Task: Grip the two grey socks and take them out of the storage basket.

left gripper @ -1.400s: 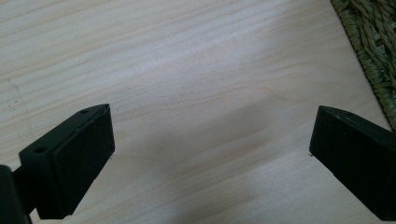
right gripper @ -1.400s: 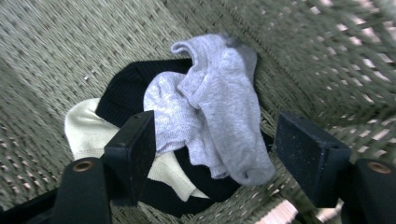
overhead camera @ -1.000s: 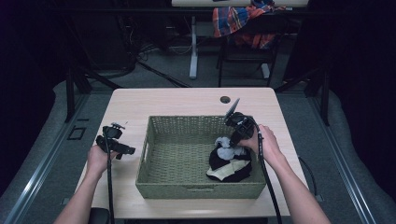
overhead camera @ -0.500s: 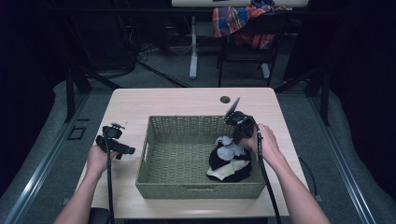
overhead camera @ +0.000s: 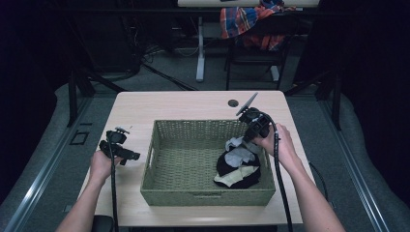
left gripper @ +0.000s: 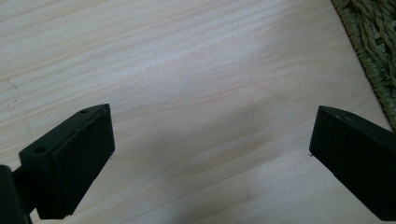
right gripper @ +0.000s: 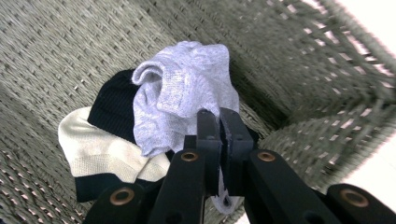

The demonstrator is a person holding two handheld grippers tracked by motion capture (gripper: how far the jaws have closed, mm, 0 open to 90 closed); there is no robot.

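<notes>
Basket (overhead camera: 162,198) with socks (overhead camera: 238,166)

Right gripper (right gripper: 218,123) clamped, jaws just closed, pointing down; left gripper (left gripper: 210,154) spread wide, low.

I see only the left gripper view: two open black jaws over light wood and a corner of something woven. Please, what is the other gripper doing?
Observer: The right gripper is shut on a light grey sock, inside the woven basket.
Operator: Are there other things in this basket?
Observer: Yes, a black and cream garment lies under the sock, at the basket's right end.
Operator: And where is my left gripper standing, compared to the basket?
Observer: The left gripper is over the table, just outside the basket's left wall, holding nothing.
</notes>
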